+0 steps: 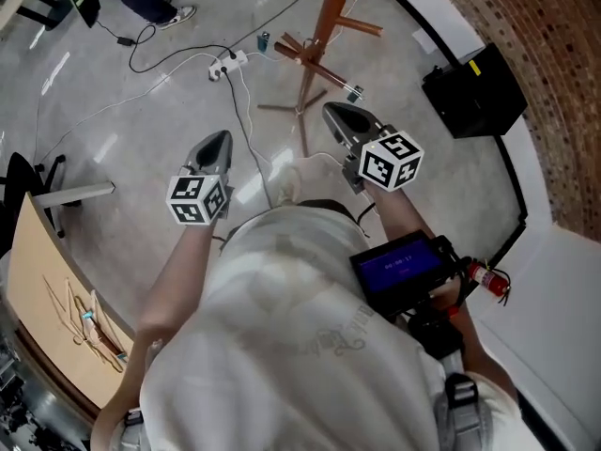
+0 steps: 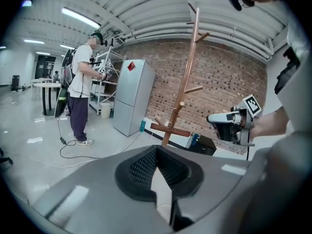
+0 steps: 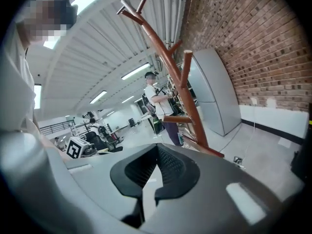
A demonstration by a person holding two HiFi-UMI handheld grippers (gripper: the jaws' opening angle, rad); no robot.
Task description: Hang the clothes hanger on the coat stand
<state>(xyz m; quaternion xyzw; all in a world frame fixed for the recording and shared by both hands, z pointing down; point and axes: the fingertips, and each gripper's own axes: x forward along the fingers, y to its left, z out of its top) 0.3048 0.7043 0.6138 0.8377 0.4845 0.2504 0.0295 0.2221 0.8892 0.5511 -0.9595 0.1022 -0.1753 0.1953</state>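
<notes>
At the far left of the head view, a few wooden hangers (image 1: 80, 319) lie on a tan table (image 1: 38, 242), behind and beside the person and well apart from both tools; the lines are thin, so how many there are I cannot tell. The left gripper (image 1: 218, 142) is held out over the bare floor with its jaws together and nothing between them. Ahead stands the coat stand (image 1: 324, 36) on its crossed feet. In both gripper views every peg that shows is bare, with no hanger on it. The right gripper (image 1: 336, 114), nearer the stand's base, likewise has its jaws closed on nothing. Further right a black box (image 1: 472, 92) sits against the brick wall. By my reading the task has not begun: no hanger is lifted and none is hung. What is left is the whole job: turn to the table, open a gripper, take a hanger, carry it across and hook it on a peg.
</notes>
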